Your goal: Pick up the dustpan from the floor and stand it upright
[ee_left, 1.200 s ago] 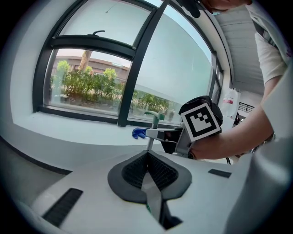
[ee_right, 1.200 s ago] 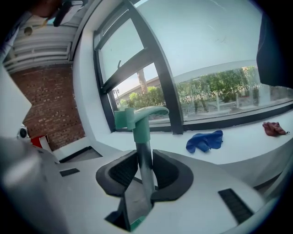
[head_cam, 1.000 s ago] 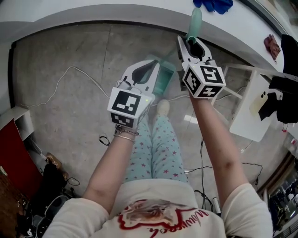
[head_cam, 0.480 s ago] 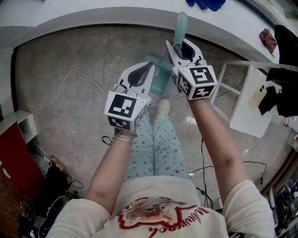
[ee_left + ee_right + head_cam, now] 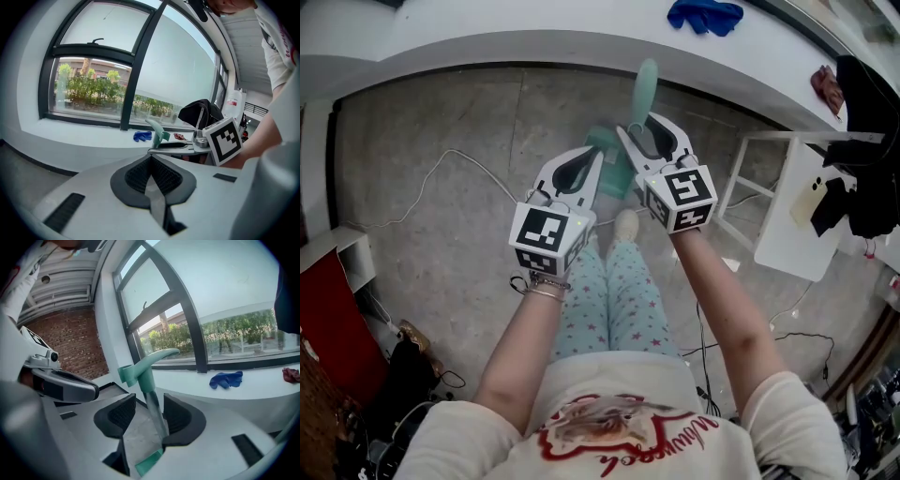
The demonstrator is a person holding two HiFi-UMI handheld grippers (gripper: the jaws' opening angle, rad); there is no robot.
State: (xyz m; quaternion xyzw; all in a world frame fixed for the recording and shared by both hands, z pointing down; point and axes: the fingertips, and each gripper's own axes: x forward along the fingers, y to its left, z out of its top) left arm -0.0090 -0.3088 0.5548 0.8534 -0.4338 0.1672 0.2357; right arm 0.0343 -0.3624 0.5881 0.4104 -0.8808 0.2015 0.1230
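Note:
The teal dustpan [image 5: 645, 86] stands on the floor below the window sill, its long handle [image 5: 151, 380] upright and its pan [image 5: 606, 150] low down between my two grippers. My right gripper [image 5: 642, 125] is open; its jaws have just been opening, and the handle still runs between the pads [image 5: 123, 411], close to the right one. In the right gripper view that gripper [image 5: 149, 405] frames the handle's curved teal grip. My left gripper [image 5: 595, 153] hangs to the left of the pan. In its own view the left gripper [image 5: 151, 160] is shut on nothing.
A blue glove [image 5: 705, 14] lies on the white sill [image 5: 487, 42]. A white stool [image 5: 787, 225] stands at the right, with dark clothing [image 5: 862, 141] beyond it. A cable [image 5: 441, 159] runs over the floor at left. My foot [image 5: 626, 220] is just behind the pan.
The right jaws have spread apart off the handle. Both grippers have drawn back toward me, the right one further. The dustpan stays upright.

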